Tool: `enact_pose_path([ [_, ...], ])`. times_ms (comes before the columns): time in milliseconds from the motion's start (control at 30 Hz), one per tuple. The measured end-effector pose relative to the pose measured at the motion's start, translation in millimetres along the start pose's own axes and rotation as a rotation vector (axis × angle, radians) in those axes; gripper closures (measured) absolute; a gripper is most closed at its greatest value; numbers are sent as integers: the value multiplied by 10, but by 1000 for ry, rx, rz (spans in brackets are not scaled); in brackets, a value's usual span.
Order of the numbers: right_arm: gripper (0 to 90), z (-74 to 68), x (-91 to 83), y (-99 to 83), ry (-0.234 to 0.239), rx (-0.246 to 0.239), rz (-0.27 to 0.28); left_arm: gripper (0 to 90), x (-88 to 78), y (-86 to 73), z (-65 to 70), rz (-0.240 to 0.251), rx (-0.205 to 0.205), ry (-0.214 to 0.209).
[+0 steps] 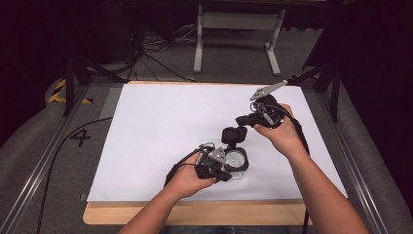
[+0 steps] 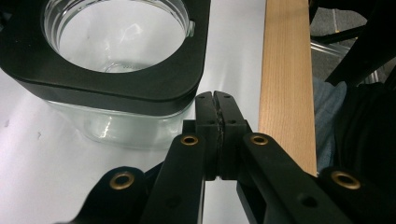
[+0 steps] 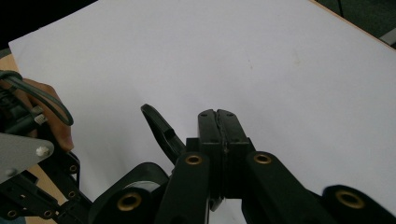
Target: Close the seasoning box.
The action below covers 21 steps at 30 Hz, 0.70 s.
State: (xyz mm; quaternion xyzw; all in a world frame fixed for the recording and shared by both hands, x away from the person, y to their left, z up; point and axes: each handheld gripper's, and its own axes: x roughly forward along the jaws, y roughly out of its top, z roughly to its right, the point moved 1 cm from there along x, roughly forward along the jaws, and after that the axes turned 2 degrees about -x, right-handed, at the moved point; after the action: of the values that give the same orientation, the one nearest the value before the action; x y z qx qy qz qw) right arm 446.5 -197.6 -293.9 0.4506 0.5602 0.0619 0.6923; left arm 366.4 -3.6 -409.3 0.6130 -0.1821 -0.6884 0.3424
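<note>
Glass jar at lower centre, its black lid raised just above it, both grippers with fingers pressed together.

In the high view the clear jar [image 1: 237,164] with its square black collar stands on the white sheet [image 1: 160,131] at lower centre of the frame, near the sheet's bottom edge and the bare wooden lip of the tabletop [image 1: 146,214]. The left gripper [image 1: 225,174] sits just beside the jar's lower left side, fingers [image 2: 217,112] shut on nothing. The right gripper [image 1: 239,120], right of centre, also has its fingers [image 3: 219,126] closed; the black lid [image 1: 234,135] is at their tips, whether pinched I cannot tell. The sheet's left half and upper part lie open.
</note>
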Motion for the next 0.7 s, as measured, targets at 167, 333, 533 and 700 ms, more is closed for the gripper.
enact_pose_path([
  [167,900,-56,-33,-31,5,-11,0,898,-15,-3,-5,8,-2,1],
  [333,900,-146,-84,-94,17,-28,4,898,-23,1,-9,14,1,9],
  [533,900,-236,-97,-180,35,-38,-3,898,-9,-4,-1,32,-2,29],
  [700,900,-305,-96,-252,52,-42,-9,898,-35,2,-10,6,5,22],
])
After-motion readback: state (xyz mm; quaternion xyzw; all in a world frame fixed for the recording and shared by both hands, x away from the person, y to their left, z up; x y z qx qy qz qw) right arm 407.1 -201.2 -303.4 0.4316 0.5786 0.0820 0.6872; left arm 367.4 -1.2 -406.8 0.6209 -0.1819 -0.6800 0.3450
